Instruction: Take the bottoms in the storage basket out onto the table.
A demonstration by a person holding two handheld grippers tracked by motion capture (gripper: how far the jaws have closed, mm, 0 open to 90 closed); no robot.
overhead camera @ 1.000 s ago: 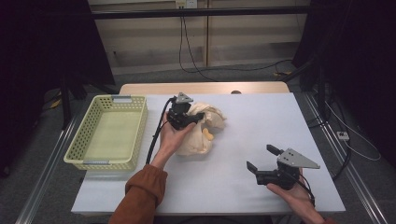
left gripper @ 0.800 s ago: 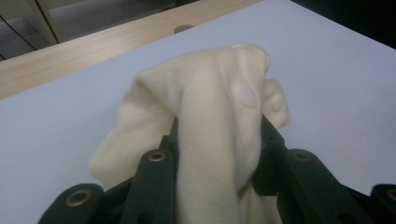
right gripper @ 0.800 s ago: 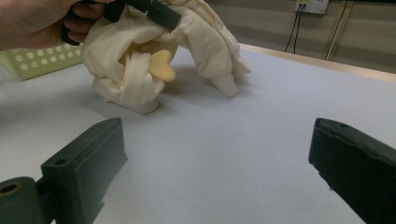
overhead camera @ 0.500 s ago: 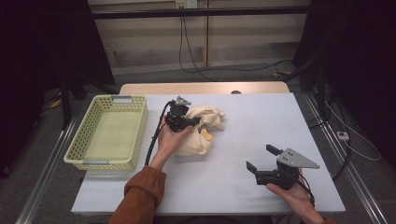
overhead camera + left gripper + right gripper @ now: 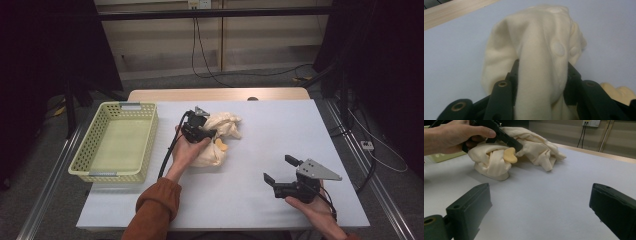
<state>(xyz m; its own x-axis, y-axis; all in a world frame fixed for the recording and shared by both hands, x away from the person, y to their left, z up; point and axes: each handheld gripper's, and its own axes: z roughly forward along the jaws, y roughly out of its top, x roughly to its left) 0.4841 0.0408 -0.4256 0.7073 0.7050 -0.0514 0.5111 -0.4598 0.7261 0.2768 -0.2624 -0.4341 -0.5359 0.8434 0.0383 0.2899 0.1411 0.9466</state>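
A: What carries the items?

B: A rectangular table with a pale grey-white top (image 5: 280,145). A light wooden strip (image 5: 220,94) runs along its far edge.

A: What lies directly on it?

B: Two items. A pale yellow-green plastic lattice basket (image 5: 87,150) sits along the left edge, its long side running near to far. A crumpled cream-coloured cloth garment (image 5: 222,127) lies just left of the table's centre, toward the far edge, well apart from the right edge and near the basket without touching it.
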